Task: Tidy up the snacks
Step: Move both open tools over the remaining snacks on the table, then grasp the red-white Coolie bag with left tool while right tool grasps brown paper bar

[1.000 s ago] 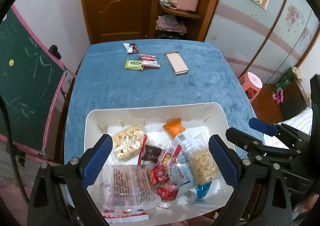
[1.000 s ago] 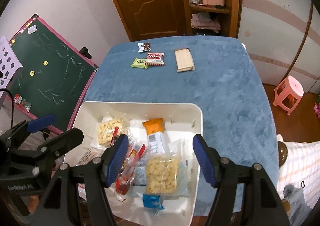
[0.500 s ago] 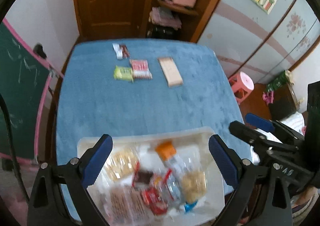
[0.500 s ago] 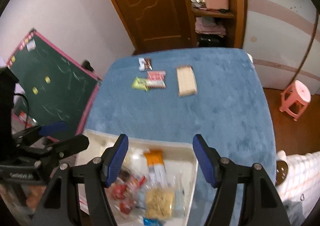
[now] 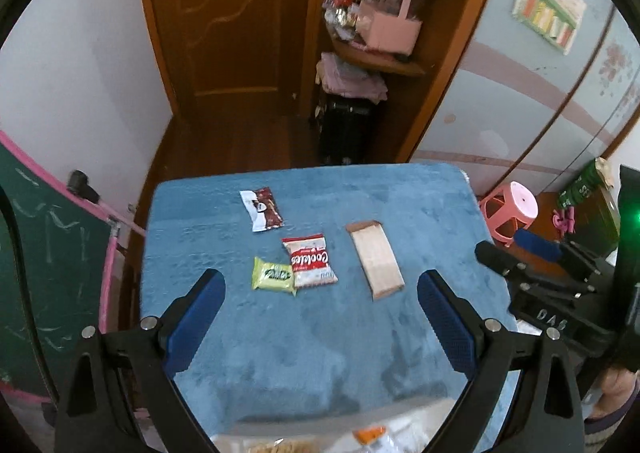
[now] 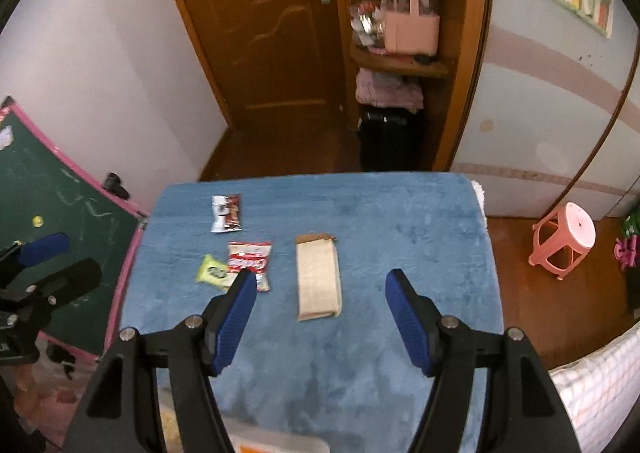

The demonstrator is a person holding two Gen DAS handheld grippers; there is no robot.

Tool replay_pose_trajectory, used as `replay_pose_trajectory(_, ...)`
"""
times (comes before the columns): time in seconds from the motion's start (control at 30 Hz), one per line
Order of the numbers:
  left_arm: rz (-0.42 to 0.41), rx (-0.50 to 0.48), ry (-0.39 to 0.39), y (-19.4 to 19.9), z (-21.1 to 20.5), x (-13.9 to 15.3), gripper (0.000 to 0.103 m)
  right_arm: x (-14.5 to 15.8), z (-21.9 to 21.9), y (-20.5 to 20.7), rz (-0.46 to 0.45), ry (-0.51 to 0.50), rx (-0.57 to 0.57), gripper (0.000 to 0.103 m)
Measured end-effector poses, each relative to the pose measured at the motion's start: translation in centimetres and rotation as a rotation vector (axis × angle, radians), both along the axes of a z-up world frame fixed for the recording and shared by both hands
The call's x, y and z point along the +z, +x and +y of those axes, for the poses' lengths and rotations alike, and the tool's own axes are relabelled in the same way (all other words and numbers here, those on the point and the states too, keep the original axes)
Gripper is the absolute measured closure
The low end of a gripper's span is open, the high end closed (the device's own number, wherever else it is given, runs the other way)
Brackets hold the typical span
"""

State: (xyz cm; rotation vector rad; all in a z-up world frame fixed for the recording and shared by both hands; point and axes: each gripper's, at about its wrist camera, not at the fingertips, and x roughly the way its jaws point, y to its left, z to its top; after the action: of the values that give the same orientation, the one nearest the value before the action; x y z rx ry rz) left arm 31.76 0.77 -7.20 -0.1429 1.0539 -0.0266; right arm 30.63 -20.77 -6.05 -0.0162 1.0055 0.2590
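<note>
Blue plush cloth covers the tabletop [image 5: 304,337], which runs away from both hand-held grippers toward a brown wooden door [image 5: 228,25] and an open wooden shelf unit [image 5: 384,53] holding a pink basket [image 5: 390,27] and folded cloth. A green chalkboard with a pink frame [image 5: 44,273] leans off to the left hand-held gripper's left, and a pink plastic stool [image 6: 564,243] stands on the wooden floor to the right hand-held gripper's right.

Four snacks lie ahead of the fingers on the far half of the cloth. The tan wafer pack [image 6: 318,277] sits straight ahead of the right hand-held gripper [image 6: 320,313], between the lines of its two fingers, its long axis running away toward the door. The red-and-white cookie packet [image 5: 310,261] lies ahead of the left hand-held gripper [image 5: 320,317], long axis also running away, tilted slightly; the small green packet [image 5: 273,275] touches its left edge, lying crosswise. The brown-and-white packet [image 5: 262,209] lies farther off, apart from the others, its length pointing away and leaning left.

A white tray [image 5: 304,429] of snacks shows only as a blurred rim beneath the left hand-held gripper.

Both hand-held grippers are released, jaws spread wide with nothing between the blue pads [image 6: 236,317].
</note>
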Motion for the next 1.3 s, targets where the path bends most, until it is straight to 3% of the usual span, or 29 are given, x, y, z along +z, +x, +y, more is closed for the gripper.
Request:
replay_pose_trajectory(0.33,0.252,-0.029,-0.057,9.1,0.0,-14.4,0.007,-14.2,3.1,6.6,0.268,-0.068,0.033,0.036)
replay_pose_trajectory(0.53,0.326,-0.049,-0.042,10.4,-0.4,-19.0,0.007,-20.0,4.2,7.7,0.355,-0.108,0.033,0.036)
replay_pose_trajectory(0.67,0.357,-0.06,-0.039,10.8,-0.7,-20.9,0.007,-20.8,5.1,7.5,0.32,-0.152,0.052,0.034)
replay_pose_trajectory(0.77,0.372,-0.067,-0.025,11.3,-1.3,-22.1,0.007,-20.7,5.1,7.4,0.286,-0.175,0.059,0.045)
replay_pose_trajectory(0.9,0.381,-0.052,-0.044,11.9,-1.6,-22.9,0.008,-20.5,3.5,8.2,0.285,-0.139,0.024,0.047)
replay_pose_trajectory(1.0,0.37,-0.05,-0.011,12.2,-1.9,-23.2,0.011,-20.5,2.9,8.4,0.282,-0.127,0.011,0.047)
replay_pose_trajectory(1.03,0.364,-0.06,0.013,12.2,-2.3,-23.2,0.016,-20.5,2.8,8.4,0.28,-0.132,0.01,0.047)
replay_pose_trajectory(1.07,0.365,-0.071,0.023,12.3,-2.6,-23.3,0.032,-20.4,3.0,8.4,0.279,-0.137,0.01,0.047)
replay_pose_trajectory(1.13,0.395,-0.085,0.015,12.3,-3.1,-23.9,0.047,-20.3,3.1,7.9,0.276,-0.154,0.017,0.047)
replay_pose_trajectory(1.3,0.368,-0.085,0.017,11.9,-3.7,-23.5,0.056,-19.7,3.2,7.0,0.288,-0.145,0.009,0.047)
